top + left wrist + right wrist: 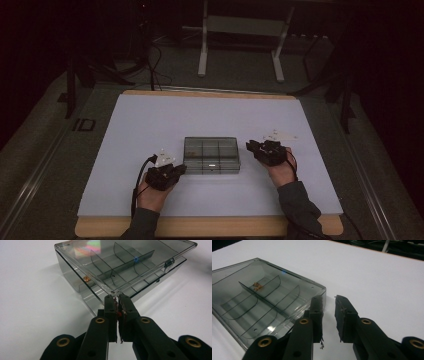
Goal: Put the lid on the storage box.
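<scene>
A smoky clear compartment box (211, 155) lies in the middle of the white table top. My left gripper (181, 169) is at its front left corner. In the left gripper view the jaws (115, 297) stand almost together, their tips pinched on the corner of the lid (120, 262). The lid is lifted slightly off the base, and its latch (170, 262) is clear of the wall below. My right gripper (250, 146) is by the box's right side. Its jaws (328, 298) are apart with nothing between them, the left one beside the box (262, 302) corner.
A small copper-coloured piece (257, 286) lies in one compartment. Small white parts lie loose left of the box (166, 158) and beyond my right gripper (278, 135). The table's wooden front edge (210, 227) is near the person's sleeves. A metal stand (240, 35) is behind the table.
</scene>
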